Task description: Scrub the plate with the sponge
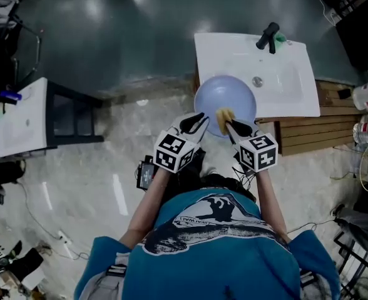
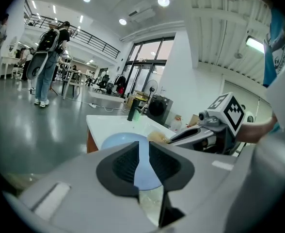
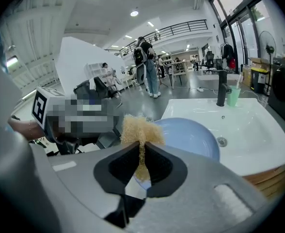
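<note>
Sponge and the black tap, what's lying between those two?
Head view: the blue plate, then the white sink basin with its drain, lie between sponge and tap.

Interior bright, even; light from round ceiling lamps (image 2: 163, 1) plus tall windows (image 2: 150, 64). Dark glossy floor (image 1: 140, 36) carries soft glare patches, upper part of head view. White sink (image 1: 234, 55) near overexposed. Both gripper views fisheye: lines bowed, corners black. Head view also bent at edges. Left tool (image 2: 141, 147), right tool (image 3: 142, 149) blurred in lower foreground; shadows faint.
</note>
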Demonstrator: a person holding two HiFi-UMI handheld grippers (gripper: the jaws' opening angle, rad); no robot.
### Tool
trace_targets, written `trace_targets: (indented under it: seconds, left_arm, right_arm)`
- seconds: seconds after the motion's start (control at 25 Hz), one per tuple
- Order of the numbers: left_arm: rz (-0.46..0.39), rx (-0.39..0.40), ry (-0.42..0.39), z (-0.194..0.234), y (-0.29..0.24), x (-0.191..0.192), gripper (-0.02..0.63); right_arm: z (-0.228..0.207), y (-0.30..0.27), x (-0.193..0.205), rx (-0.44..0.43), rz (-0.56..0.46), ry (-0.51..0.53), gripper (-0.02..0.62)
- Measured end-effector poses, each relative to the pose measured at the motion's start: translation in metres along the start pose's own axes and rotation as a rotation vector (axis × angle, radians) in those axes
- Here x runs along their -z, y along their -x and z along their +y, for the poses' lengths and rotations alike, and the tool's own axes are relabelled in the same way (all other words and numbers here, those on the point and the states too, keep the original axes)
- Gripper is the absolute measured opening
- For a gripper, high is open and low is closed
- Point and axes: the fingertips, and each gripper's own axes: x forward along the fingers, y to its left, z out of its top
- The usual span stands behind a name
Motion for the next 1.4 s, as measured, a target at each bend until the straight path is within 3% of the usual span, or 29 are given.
trace_targets:
  seconds: [0.52,0.76,1.04,1.4]
  left_arm:
    - [-0.025,-0.030,0.045,-0.091,0.049,0.029,0.057]
    - [-0.028,-0.035,0.028,-0.138,0.064,0.048,0.034]
    - [0.000,-0.060,0.006,-0.165,0.077,0.068,0.012]
    - [0.006,-0.034,0.005,-0.187,0.082,0.081,0.012]
  right_arm:
    - [0.041,0.070,0.035,-0.085,-0.116,-0.043,0.032]
    - [0.052,0.108,0.058,-0.111,-0.159,-0.059,0.032]
    - [0.065,0.133,0.081,-0.133,-0.176,-0.053,0.031]
    - [0.073,0.150,0.100,-0.137,-0.181,-0.046,0.028]
